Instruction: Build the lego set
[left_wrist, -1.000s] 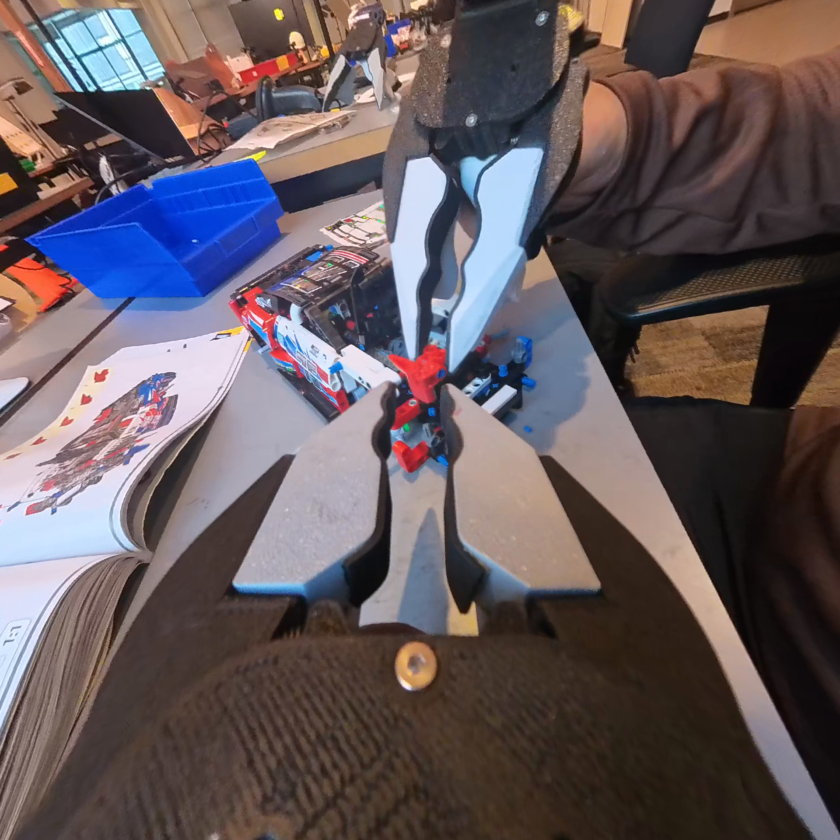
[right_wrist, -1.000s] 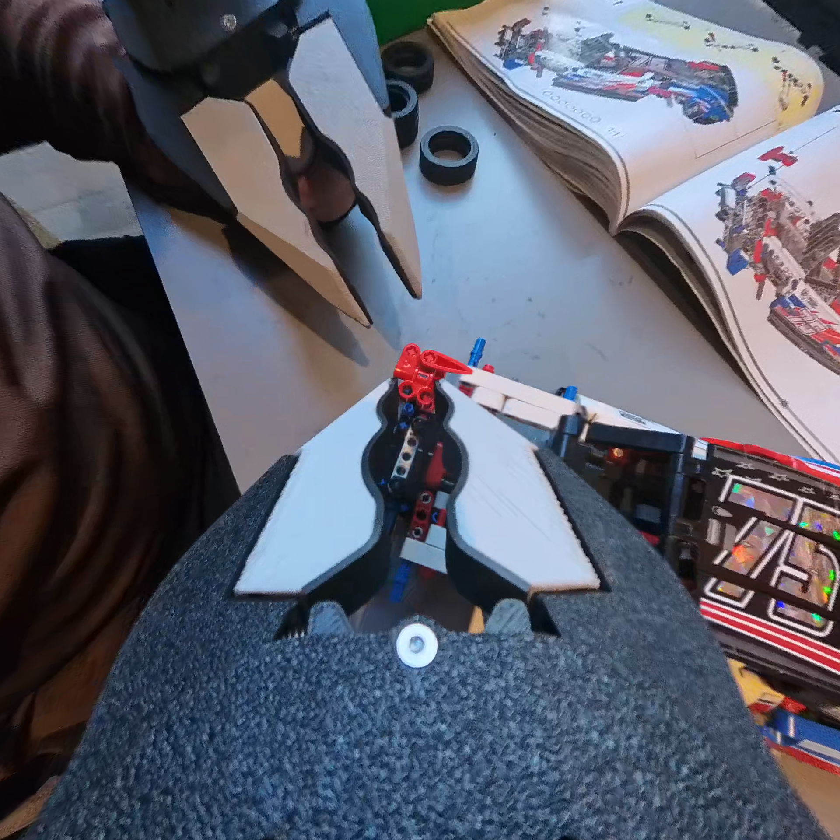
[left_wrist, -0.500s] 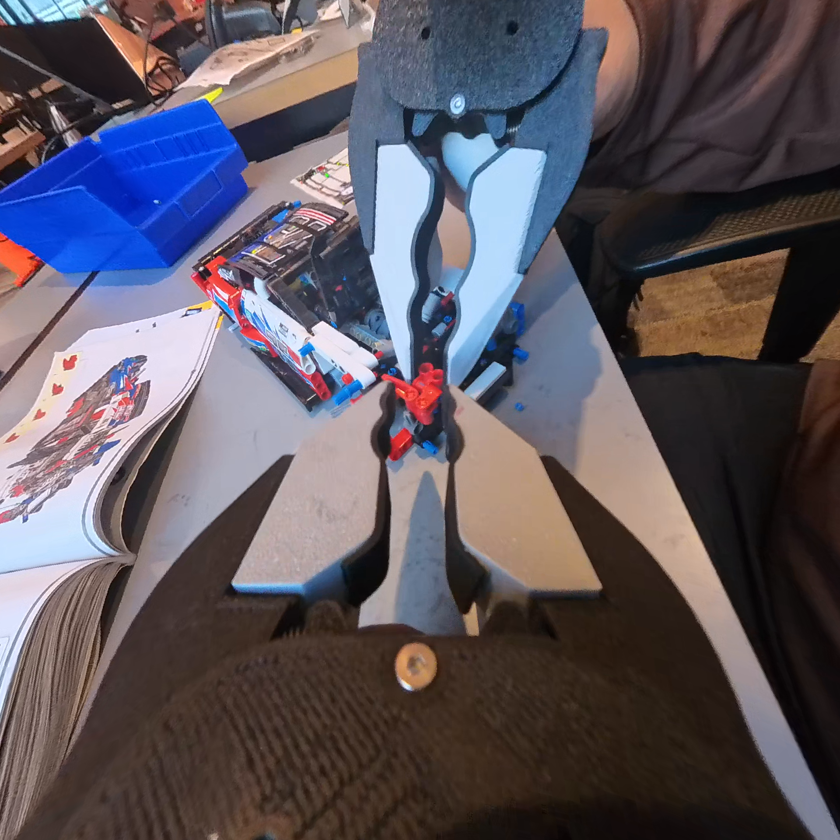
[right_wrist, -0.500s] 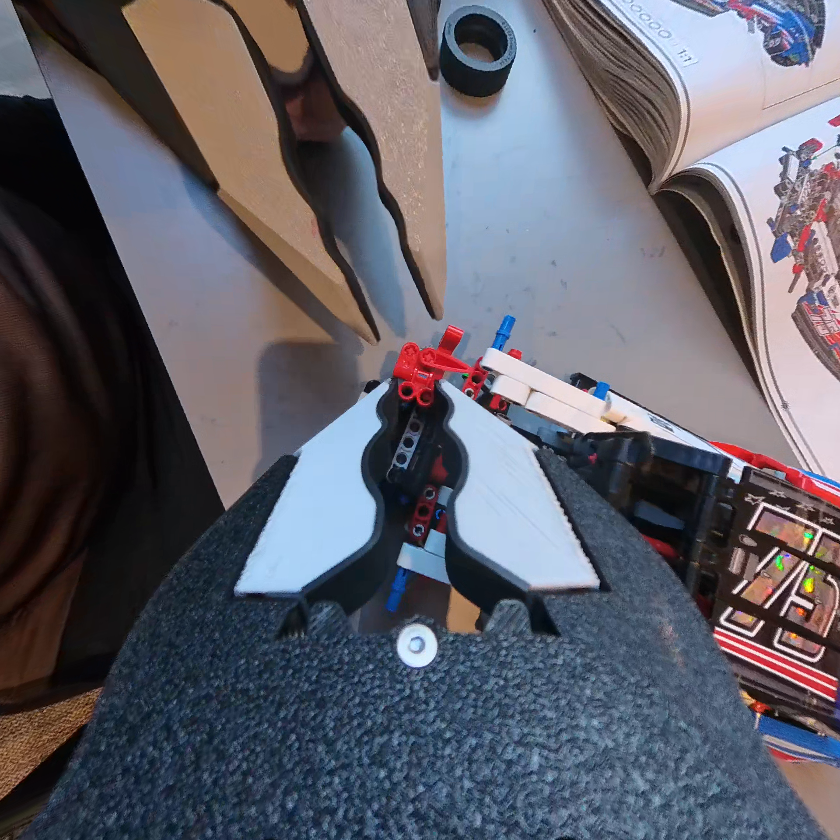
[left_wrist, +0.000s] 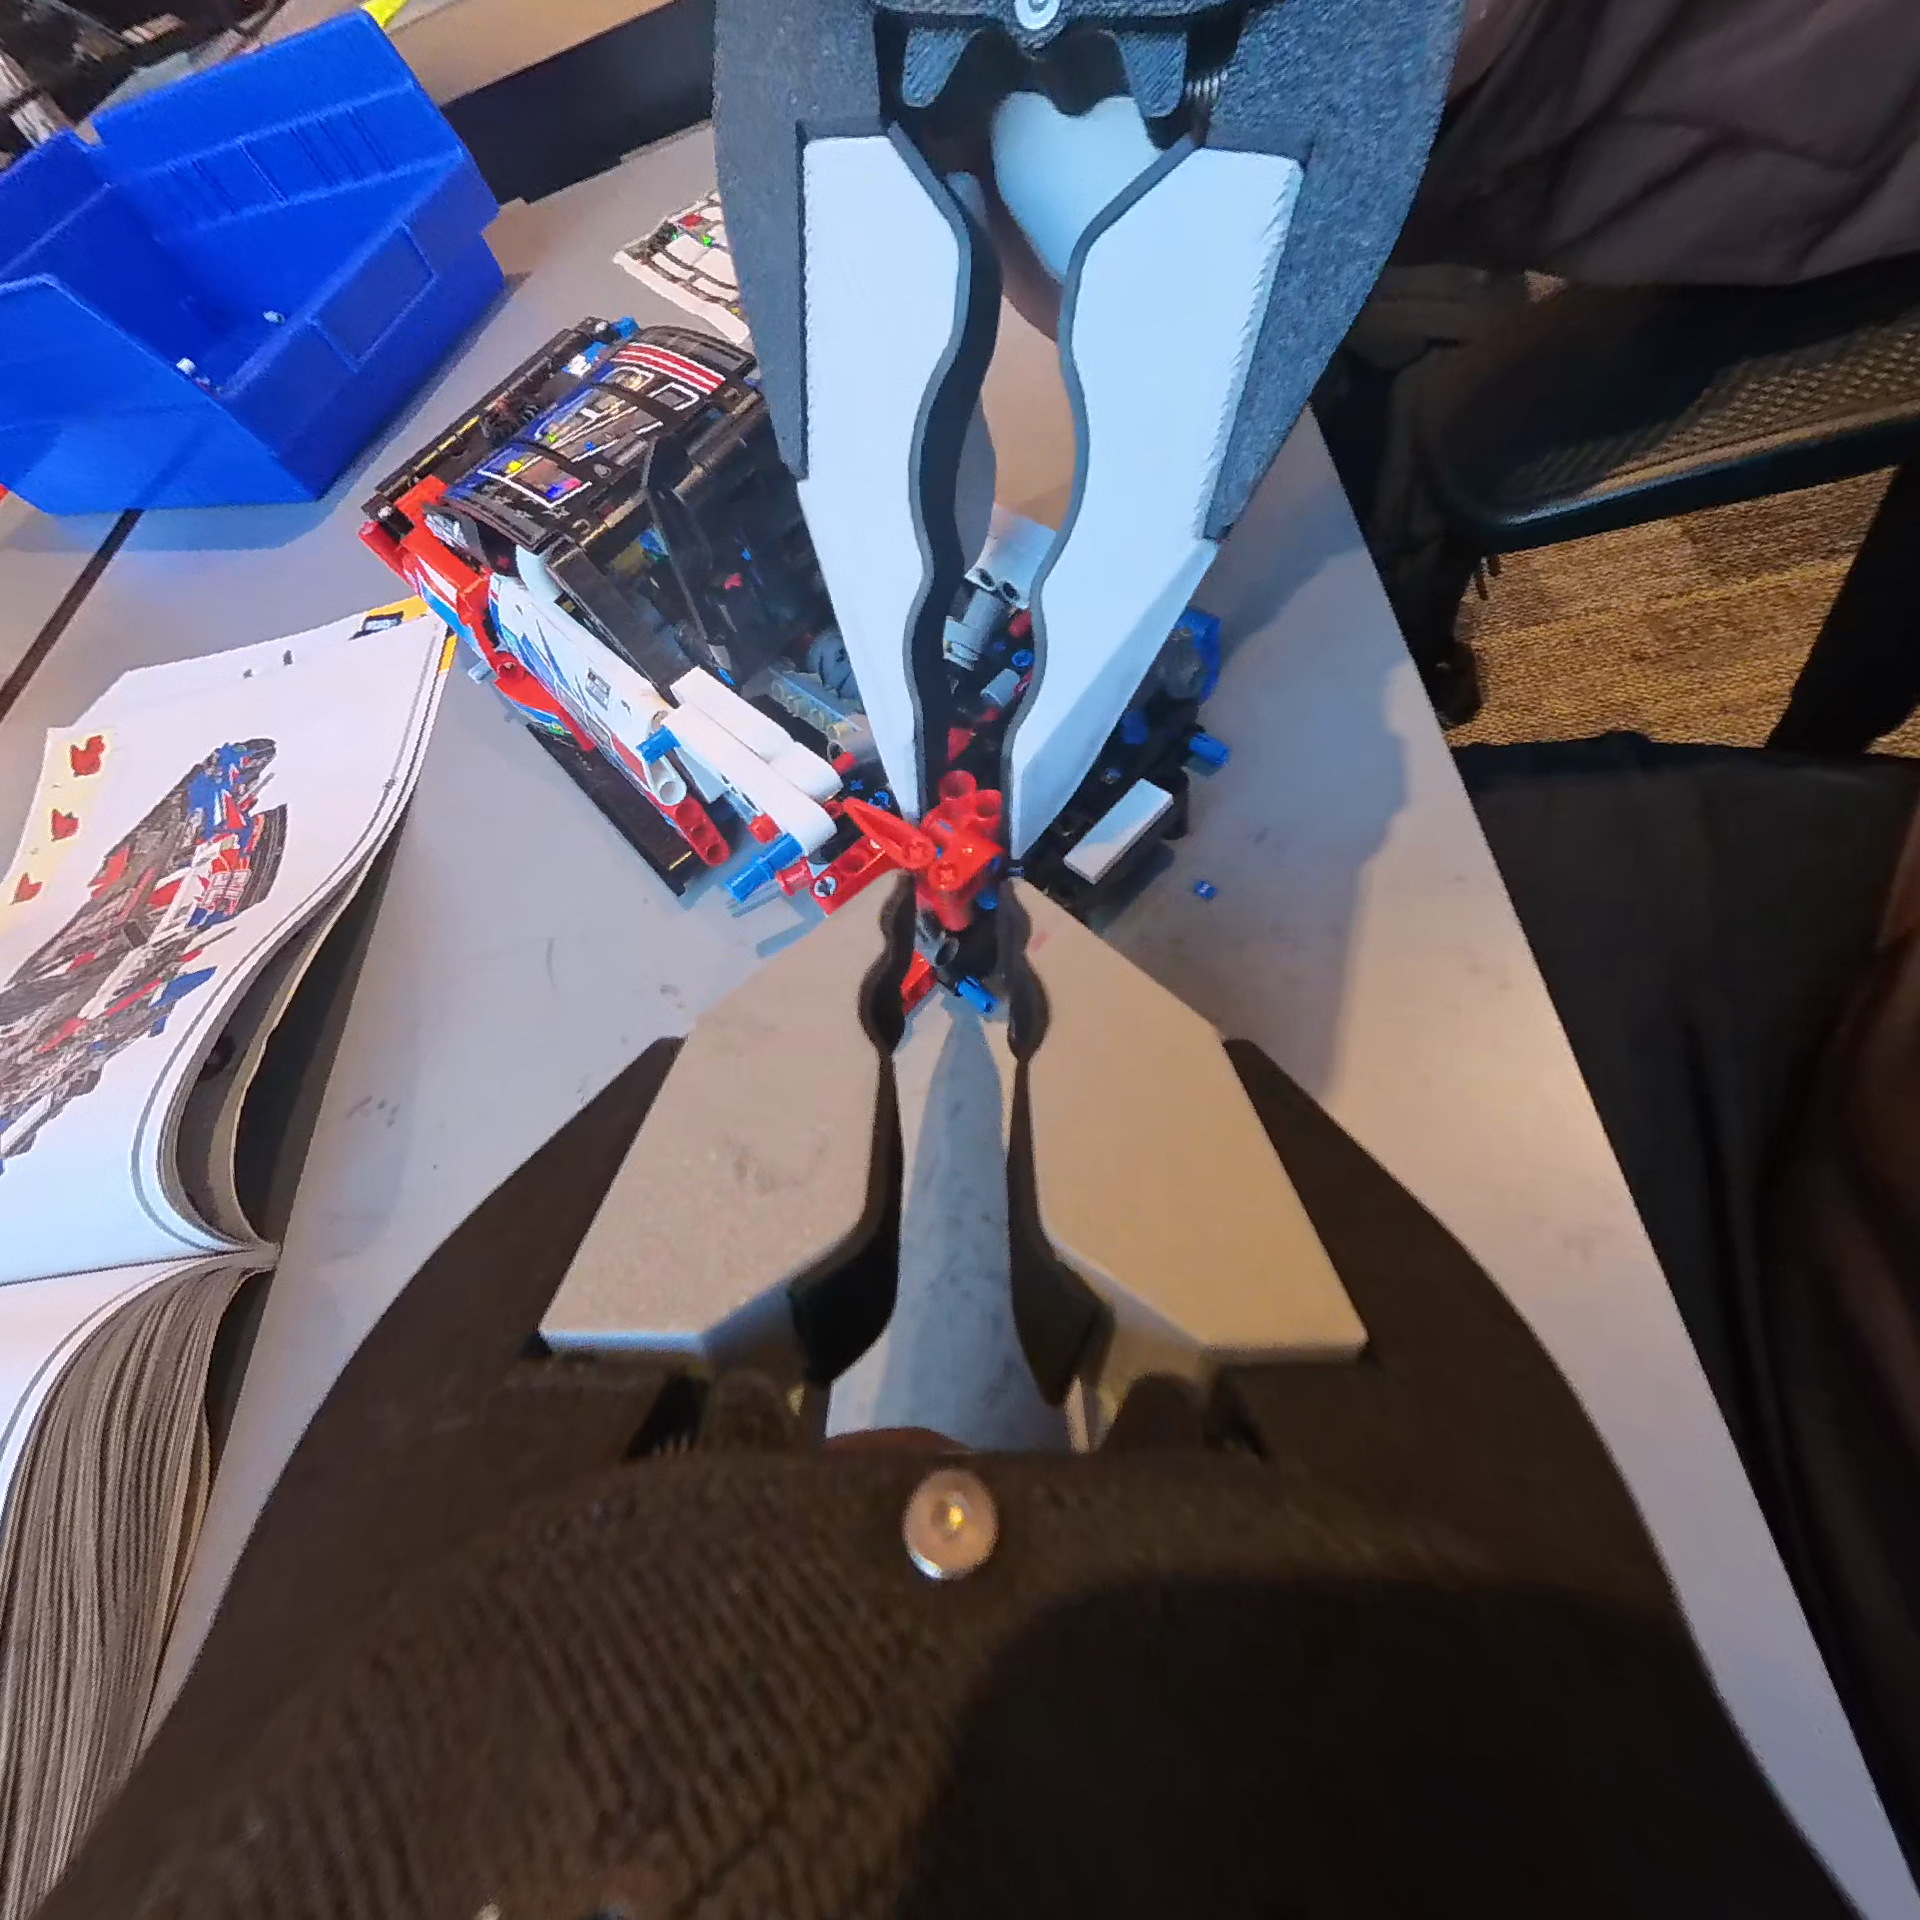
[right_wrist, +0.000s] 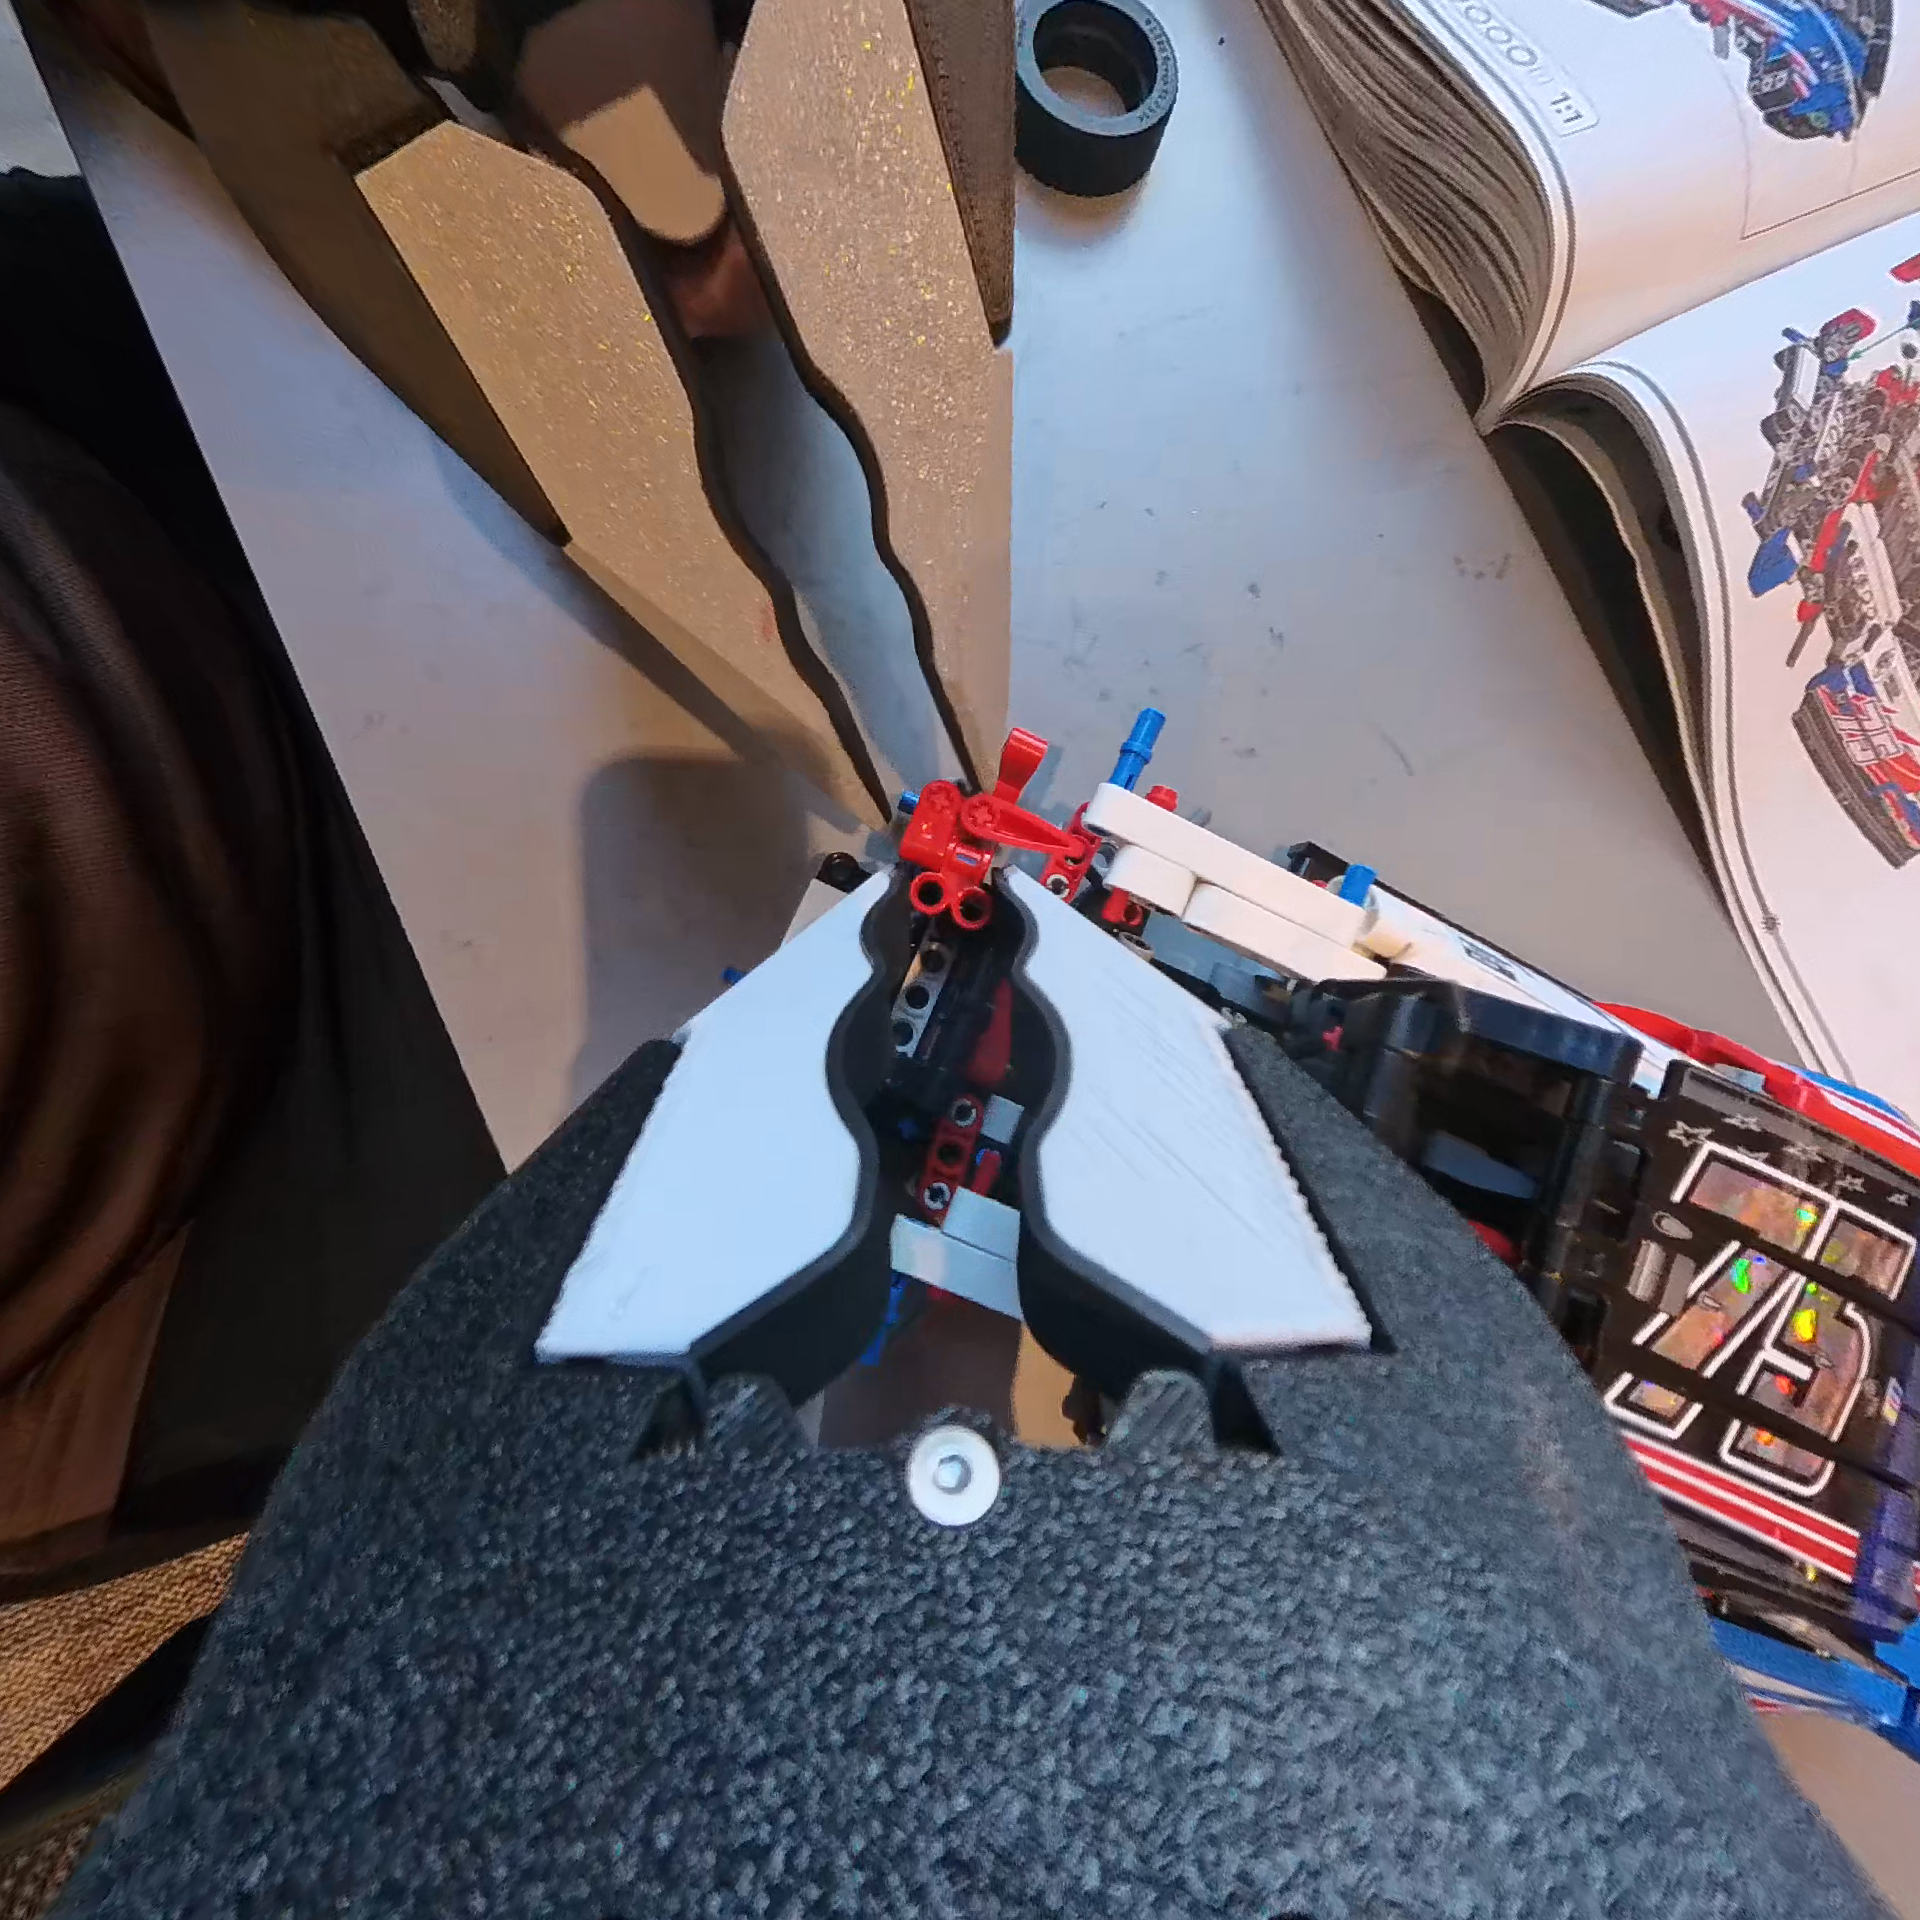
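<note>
A small red connector piece (right_wrist: 951, 836) is held at the tips of my right gripper (right_wrist: 948, 888), whose white fingers are shut on it, just above the open front end of the lego car (right_wrist: 1558, 1195). The same piece (left_wrist: 961, 842) shows in the left wrist view under the right gripper (left_wrist: 961, 816), which comes down from above. My left gripper (left_wrist: 953, 902) has grey fingers a narrow gap apart. Its tips meet the red piece from the opposite side and flank its near end. The left gripper (right_wrist: 925, 802) also shows in the right wrist view. The car (left_wrist: 592, 540) is red, white, blue and black.
An open instruction book (left_wrist: 156, 935) lies left of the car and also shows in the right wrist view (right_wrist: 1766, 416). A blue bin (left_wrist: 239, 260) stands behind it. A black tyre (right_wrist: 1091, 94) lies on the grey table (left_wrist: 1351, 1039), whose edge runs close on the right. A person's sleeve and a chair are beyond it. My left and right fingertips are right by each other.
Both grippers have come together: the right one lowered the red piece toward the car's front, and the left one closed the distance until its tips reach the piece.
</note>
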